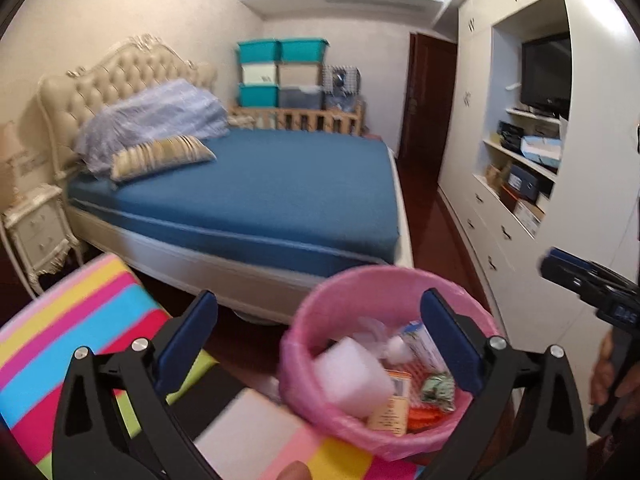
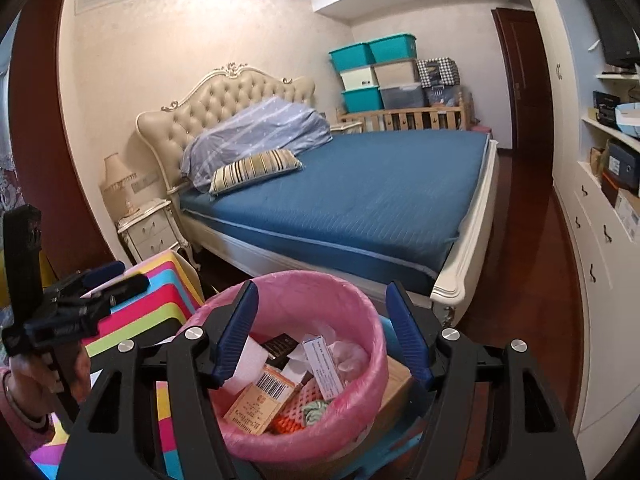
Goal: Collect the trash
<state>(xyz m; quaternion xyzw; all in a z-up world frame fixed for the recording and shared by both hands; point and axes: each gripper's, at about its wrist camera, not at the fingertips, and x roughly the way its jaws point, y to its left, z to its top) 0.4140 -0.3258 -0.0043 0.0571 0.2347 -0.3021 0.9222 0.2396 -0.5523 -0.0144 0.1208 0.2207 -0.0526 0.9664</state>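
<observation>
Fingers of the left gripper (image 1: 318, 344) spread wide and empty, right gripper (image 2: 324, 334) fingers apart too, both above the pink-lined trash bin (image 2: 360, 312), white foam block (image 1: 352, 380) inside

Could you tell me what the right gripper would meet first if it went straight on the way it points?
Most likely the pink bin: the right gripper is open and empty, its fingers framing the bin's mouth and the trash inside. Depth is unclear.

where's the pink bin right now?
The pink bin sits low centre in both wrist views, on the striped mat just before the bed's foot corner, already holding boxes and wrappers.
</observation>
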